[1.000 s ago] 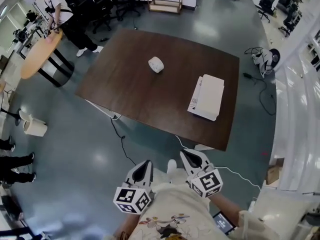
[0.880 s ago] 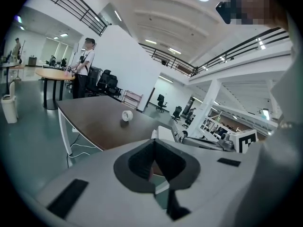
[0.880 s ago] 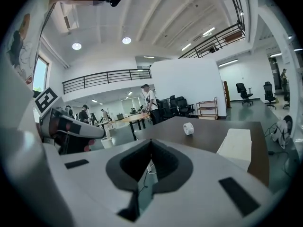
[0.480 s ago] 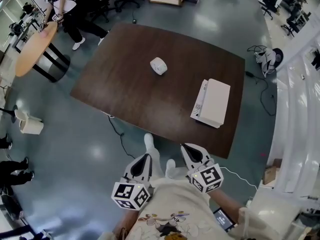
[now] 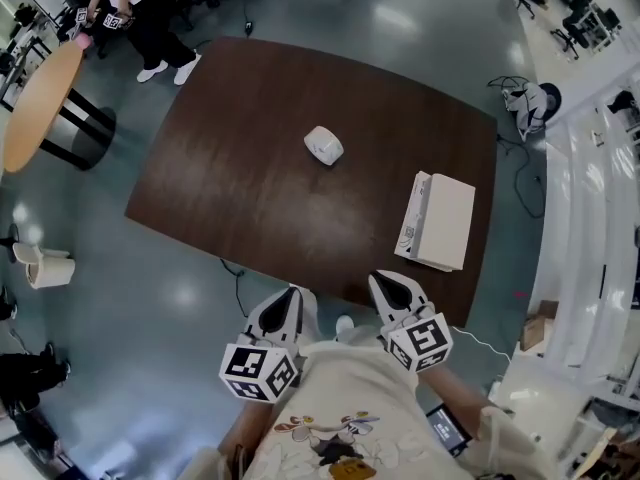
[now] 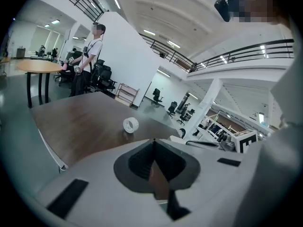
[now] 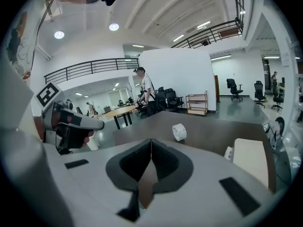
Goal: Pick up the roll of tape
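Both tools hang over the floor just short of the near edge of the worktop (image 5: 230, 193), a big dark brown slab with rounded corners. The left tool (image 5: 290, 296) sits out by the person's left side, its jaws pressed flat together with nothing between them. The right tool (image 5: 384, 282) is the same: jaws closed tight on each other, empty, its tip right at the worktop's near edge. Each carries its cube of square markers at the back, close to the person's pale shirt (image 5: 345, 408). The roll of tape (image 5: 323, 145) is well beyond them, a small white ring lying alone toward the middle of the worktop, a little nearer its far edge, untouched. From the left gripper view it shows up on edge, with its open side facing the camera, well past the closed jaws; from the right gripper view it sits ahead and slightly right of the jaw line. A white box (image 5: 442, 221) lies flat by the worktop's right edge, well apart from the roll. Past the worktop's far left corner a person in a white top and dark trousers (image 6: 90, 60) stands beside a round wooden table (image 5: 38, 108) and some black office chairs.
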A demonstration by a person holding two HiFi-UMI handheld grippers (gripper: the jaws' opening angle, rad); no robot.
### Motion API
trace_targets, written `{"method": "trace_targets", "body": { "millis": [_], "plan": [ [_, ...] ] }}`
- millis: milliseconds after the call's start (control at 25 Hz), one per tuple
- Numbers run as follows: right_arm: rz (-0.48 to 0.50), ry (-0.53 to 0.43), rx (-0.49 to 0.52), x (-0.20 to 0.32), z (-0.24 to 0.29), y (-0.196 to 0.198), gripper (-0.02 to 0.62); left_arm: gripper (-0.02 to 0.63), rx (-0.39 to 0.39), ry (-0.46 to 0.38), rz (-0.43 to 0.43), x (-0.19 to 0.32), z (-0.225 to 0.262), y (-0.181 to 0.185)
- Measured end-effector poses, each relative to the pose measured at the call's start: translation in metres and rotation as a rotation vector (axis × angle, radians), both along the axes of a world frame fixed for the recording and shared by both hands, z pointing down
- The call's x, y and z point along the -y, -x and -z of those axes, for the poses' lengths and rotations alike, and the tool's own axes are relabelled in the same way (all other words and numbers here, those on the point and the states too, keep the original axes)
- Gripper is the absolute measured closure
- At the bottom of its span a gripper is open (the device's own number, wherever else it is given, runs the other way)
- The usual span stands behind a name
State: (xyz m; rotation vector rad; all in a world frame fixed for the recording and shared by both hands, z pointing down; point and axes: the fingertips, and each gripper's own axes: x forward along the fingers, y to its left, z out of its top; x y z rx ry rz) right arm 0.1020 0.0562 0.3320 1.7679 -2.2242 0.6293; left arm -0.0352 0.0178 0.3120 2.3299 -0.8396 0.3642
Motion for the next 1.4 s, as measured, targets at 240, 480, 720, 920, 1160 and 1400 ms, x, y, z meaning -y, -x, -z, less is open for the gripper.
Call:
{"method": "trace_targets", "body": {
  "millis": [240,480,720,920,1160,1400],
  "plan": [
    [-0.043,0.039,-0.038,0.071,-0.010,-0.001,0.586,0.600,0.013,0.028,-0.075,0.069,-0.020,-0.004],
    [-0.076,0.057,-0.060,0.128,-0.019,-0.002,0.508,0.600,-0.014,0.051,-0.124,0.114,-0.026,-0.009],
    [-0.071,0.078,-0.096,0.162,-0.040,-0.019,0.495,0.600,-0.033,0.069,-0.126,0.135,-0.039,-0.023],
    [-0.050,0.100,-0.110,0.196,-0.057,-0.041,0.482,0.600,-0.023,0.086,-0.104,0.157,-0.054,-0.039],
    [0.019,0.132,-0.134,0.234,-0.081,-0.053,0.453,0.600,-0.027,0.112,-0.031,0.181,-0.069,-0.054],
    [0.060,0.148,-0.158,0.269,-0.102,-0.067,0.430,0.600,-0.038,0.122,0.018,0.208,-0.081,-0.068]
  ]
}}
